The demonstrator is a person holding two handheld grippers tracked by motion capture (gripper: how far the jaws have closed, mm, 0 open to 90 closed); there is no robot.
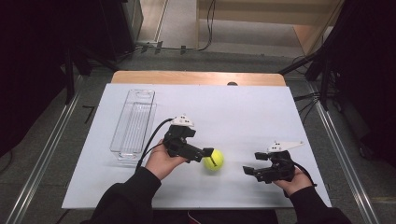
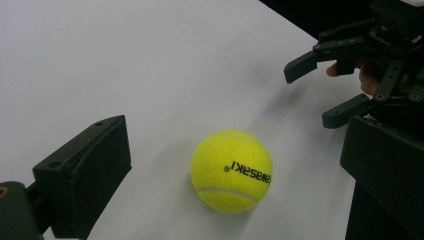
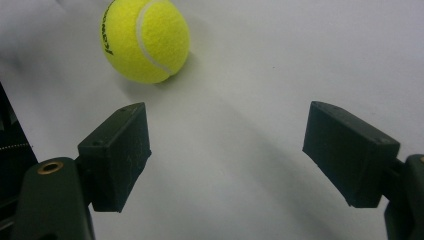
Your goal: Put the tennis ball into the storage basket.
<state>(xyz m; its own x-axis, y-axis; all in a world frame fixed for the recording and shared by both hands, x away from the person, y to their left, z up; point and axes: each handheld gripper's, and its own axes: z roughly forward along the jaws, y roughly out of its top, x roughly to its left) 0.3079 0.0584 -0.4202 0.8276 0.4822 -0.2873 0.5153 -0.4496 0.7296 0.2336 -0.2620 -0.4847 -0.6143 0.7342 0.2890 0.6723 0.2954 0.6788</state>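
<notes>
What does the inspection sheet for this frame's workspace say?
Surface: white sheet over a wooden table.
Things: yellow ball on the sheet; clear bin far left, looks empty.
Clutter: nothing seen.
Grippers: left gripper open, jaws either side of the ball, not touching; right gripper open, holding nothing.
Cables: black cable from left gripper; more on the floor.
Surroundings: grey floor, dark stands.
</notes>
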